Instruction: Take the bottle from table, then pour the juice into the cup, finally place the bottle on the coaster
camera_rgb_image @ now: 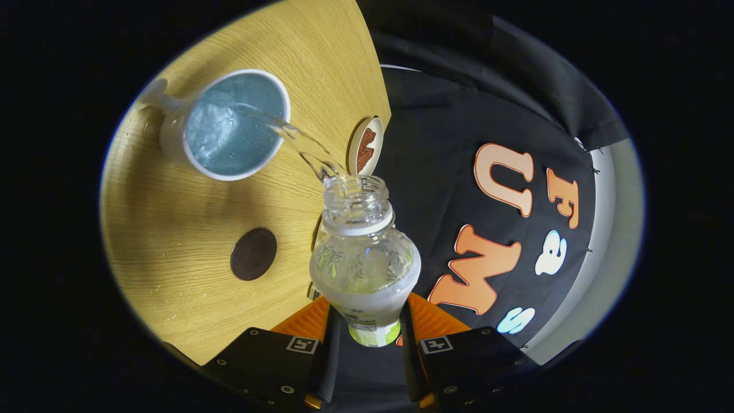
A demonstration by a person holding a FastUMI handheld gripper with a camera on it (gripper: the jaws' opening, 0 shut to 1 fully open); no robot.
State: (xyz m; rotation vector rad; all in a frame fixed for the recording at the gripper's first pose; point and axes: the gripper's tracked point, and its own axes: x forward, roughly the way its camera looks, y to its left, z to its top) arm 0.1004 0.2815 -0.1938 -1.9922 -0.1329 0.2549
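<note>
A clear plastic bottle [364, 258] with no cap sits between my two fingers, and my gripper [367, 321] is shut on its lower body. The bottle is tilted, and a stream of clear liquid [298, 143] arcs from its mouth into a white cup [229, 123] with a handle. That cup stands on the wooden table [172, 229], beyond the bottle, and holds liquid. A dark round coaster [253, 253] lies on the table between the cup and my fingers.
A small round white dish [365, 146] with a brown pattern lies near the table's edge, just past the bottle's mouth. The booth's black cloth wall [447, 160] hangs beside the table.
</note>
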